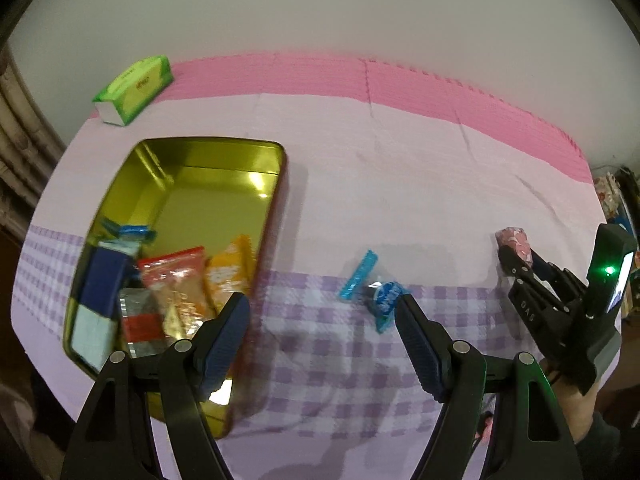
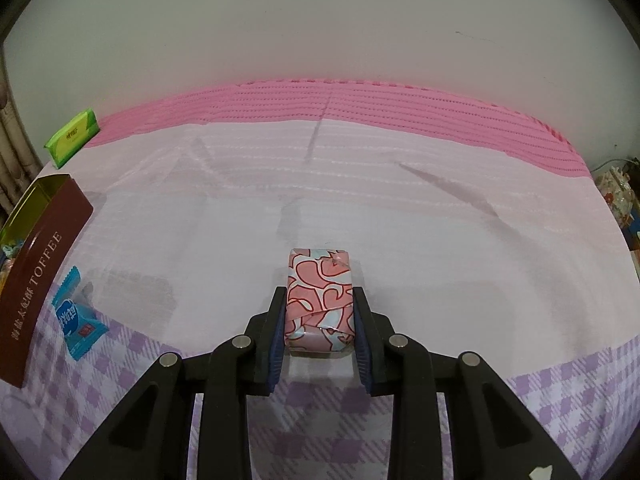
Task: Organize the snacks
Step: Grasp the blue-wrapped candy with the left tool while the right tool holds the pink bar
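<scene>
Now the right gripper [image 2: 319, 312] clenches the pink packet [image 2: 320, 300] lengthwise, tin [image 1: 240, 152] far left; left gripper [image 1: 322, 308] released beside the blue candy [image 1: 384, 298].

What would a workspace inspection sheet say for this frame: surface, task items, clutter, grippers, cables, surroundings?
Surface: table under a pale cloth with purple check at the near edge and a pink mat at the far edge.
Job's things: open toffee tin at left holding several wrapped snacks; blue candy lying on the cloth right of the tin; pink patterned packet further right.
Clutter: green tissue pack at the far left corner.
Grippers: left gripper open, nothing between its fingers, near the blue candy; right gripper shut on the pink patterned packet.
Cables: nothing seen.
Surroundings: plain wall behind; blurred household items at the right edge.
</scene>
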